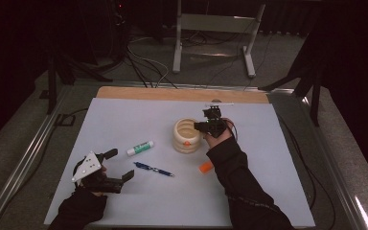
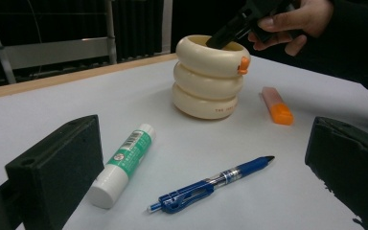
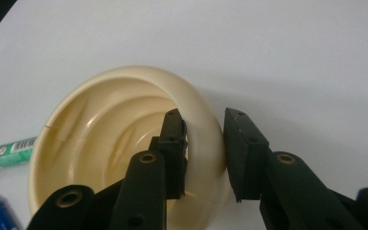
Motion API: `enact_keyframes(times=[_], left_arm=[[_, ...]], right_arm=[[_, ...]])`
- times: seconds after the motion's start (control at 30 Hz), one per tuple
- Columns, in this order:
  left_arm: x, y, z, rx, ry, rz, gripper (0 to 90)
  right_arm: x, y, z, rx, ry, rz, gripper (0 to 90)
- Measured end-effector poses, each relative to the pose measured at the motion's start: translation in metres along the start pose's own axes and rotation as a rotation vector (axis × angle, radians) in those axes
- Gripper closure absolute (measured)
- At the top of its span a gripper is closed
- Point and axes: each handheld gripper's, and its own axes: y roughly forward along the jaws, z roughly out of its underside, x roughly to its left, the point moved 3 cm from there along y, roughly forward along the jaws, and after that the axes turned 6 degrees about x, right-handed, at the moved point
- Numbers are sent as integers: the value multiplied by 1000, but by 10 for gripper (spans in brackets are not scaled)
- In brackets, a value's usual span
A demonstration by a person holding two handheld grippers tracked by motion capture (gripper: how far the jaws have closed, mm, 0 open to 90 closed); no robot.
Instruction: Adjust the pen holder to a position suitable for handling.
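1. Step in hand: the right hand-held gripper clamps the rim wall of the cream ribbed holder, one jaw inside, one outside.
2. The left hand-held gripper rests wide, empty, well left of the holder.
3. Next move likely requires a firm pinch; the glossy rounded plastic may slip.
4. The pen, glue stick and orange piece lie near the holder.

The right gripper, at one o'clock, stood with jaws clamped on a wall; the left gripper, at eight o'clock, rested with jaws spread wide.
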Motion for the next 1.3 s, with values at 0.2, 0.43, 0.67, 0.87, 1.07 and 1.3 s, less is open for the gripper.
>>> enact_keyframes(times=[0.2, 0.43, 0.67, 0.87, 1.07, 1.3], left_arm=[[0, 0, 0, 0, 3, 0, 0], [0, 0, 0, 1, 2, 1, 0], [0, 0, 0, 1, 2, 0, 0], [0, 0, 0, 1, 1, 0, 0], [1, 0, 1, 1, -3, 2, 0], [2, 2, 2, 7, -2, 5, 0]], right_arm=[[6, -2, 3, 4, -24, -3, 701], [8, 0, 3, 0, -21, -5, 686], [7, 2, 1, 1, -33, -19, 541], [8, -3, -1, -30, -62, -15, 453], [8, -10, -5, -63, -81, -24, 396], [15, -24, -7, -98, -126, -43, 293]])
